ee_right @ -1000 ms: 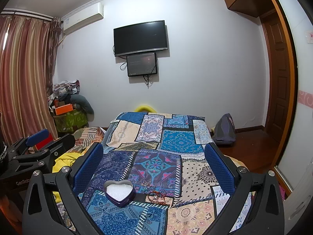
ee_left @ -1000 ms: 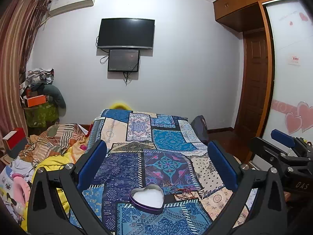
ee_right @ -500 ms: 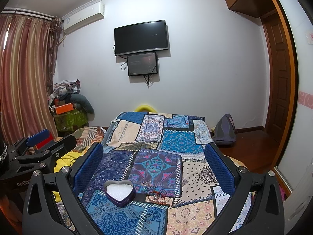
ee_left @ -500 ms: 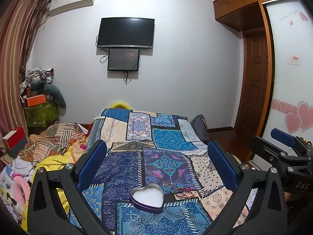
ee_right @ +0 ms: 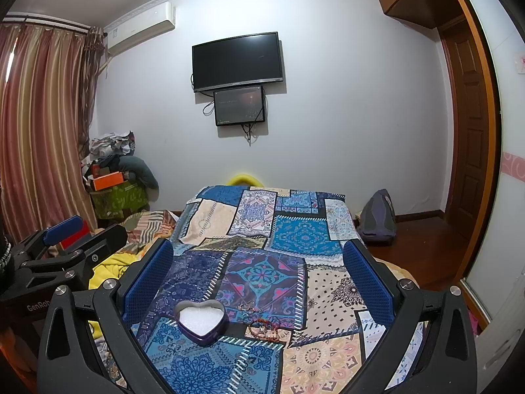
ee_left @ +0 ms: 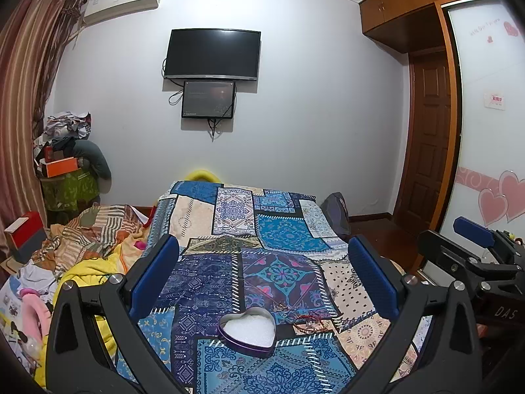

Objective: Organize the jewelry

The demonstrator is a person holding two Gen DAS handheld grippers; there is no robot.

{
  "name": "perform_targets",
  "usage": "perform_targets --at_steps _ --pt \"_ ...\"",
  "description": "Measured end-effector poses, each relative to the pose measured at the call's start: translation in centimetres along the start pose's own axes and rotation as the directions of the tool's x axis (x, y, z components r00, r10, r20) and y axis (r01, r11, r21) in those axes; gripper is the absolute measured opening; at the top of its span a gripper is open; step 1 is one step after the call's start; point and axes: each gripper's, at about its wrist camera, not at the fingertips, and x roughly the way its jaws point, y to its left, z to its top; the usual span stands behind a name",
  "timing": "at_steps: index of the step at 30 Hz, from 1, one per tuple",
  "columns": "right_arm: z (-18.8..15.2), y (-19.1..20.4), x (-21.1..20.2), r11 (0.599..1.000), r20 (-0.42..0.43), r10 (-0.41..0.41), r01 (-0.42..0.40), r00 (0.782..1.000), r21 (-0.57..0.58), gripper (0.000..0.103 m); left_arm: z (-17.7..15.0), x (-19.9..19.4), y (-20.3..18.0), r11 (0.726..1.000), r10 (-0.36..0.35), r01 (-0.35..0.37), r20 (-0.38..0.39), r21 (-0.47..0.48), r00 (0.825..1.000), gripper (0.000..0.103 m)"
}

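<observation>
A bed (ee_left: 285, 229) with a patchwork cover fills the room. Both tools, left tool (ee_left: 262, 279) and right tool (ee_right: 259, 275), hover above it, jaws wide and holding nothing. A heart-shaped tin (ee_right: 201, 323) lies on the cover, bracelets (ee_right: 262, 328) just beside it.

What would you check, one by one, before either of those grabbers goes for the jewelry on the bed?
1. Left gripper open and holding nothing: ok.
2. Right gripper open and holding nothing: ok.
3. Heart-shaped tin lid off, white lining showing: ok.
4. Red beaded bracelet in view, beside the tin on the patchwork bedspread: ok.
5. Jewelry pieces separate, not tangled: cannot tell, too small.
6. Both grippers apart from the jewelry: ok.
</observation>
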Motion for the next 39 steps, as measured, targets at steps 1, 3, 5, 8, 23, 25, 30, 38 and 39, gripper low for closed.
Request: perform_targets --at_steps 1,3,5,8,23,25,30,38,39 --pt "-0.1 0.0 0.0 1.0 0.0 0.0 0.0 1.0 0.0 0.103 0.0 0.0 0.0 1.0 0.0 0.0 0.0 0.0 1.0 0.103" --pt "-0.2 0.1 0.0 1.0 -0.001 0.001 -0.001 1.0 0.0 0.103 0.0 0.0 0.0 1.0 0.0 0.0 0.0 -0.001 1.0 0.103" --pt "-0.1 0.1 0.0 1.0 -0.001 -0.001 0.001 1.0 -0.001 0.103 0.0 0.0 0.0 1.0 0.001 -0.001 0.0 -0.002 1.0 0.103" --pt "-0.1 0.1 0.0 1.0 -0.002 0.001 -0.001 1.0 0.0 0.103 0.0 0.0 0.1 1.0 0.003 -0.003 -0.004 -0.006 1.0 0.103" --pt "-0.7 0.0 1.0 1.0 -0.038 -0.006 0.006 0.999 -0.011 0.103 0.1 0.4 0.2 1.0 0.011 -0.011 -0.029 -0.012 1.0 0.103" --pt "-0.6 -0.1 1.1 1.0 -0.042 -0.011 0.01 0.999 -0.011 0.103 0.1 0.7 0.2 1.0 0.012 -0.012 -0.033 -0.014 0.999 0.103" --pt "-1.0 -0.4 1.8 1.0 -0.067 -0.024 0.023 0.997 -0.013 0.103 -0.1 1.3 0.4 1.0 0.016 -0.016 -0.05 -0.017 0.999 0.103" --pt "-2.4 -1.3 4.0 0.997 -0.142 -0.064 0.058 0.988 -0.043 0.103 -1.0 3.5 0.1 1.0 0.017 -0.018 -0.117 -0.005 0.993 0.103" --pt "-2.6 -1.6 4.2 0.998 -0.15 -0.064 0.059 0.987 -0.039 0.103 -1.2 3.9 0.0 1.0 0.017 -0.017 -0.129 -0.003 0.992 0.103"
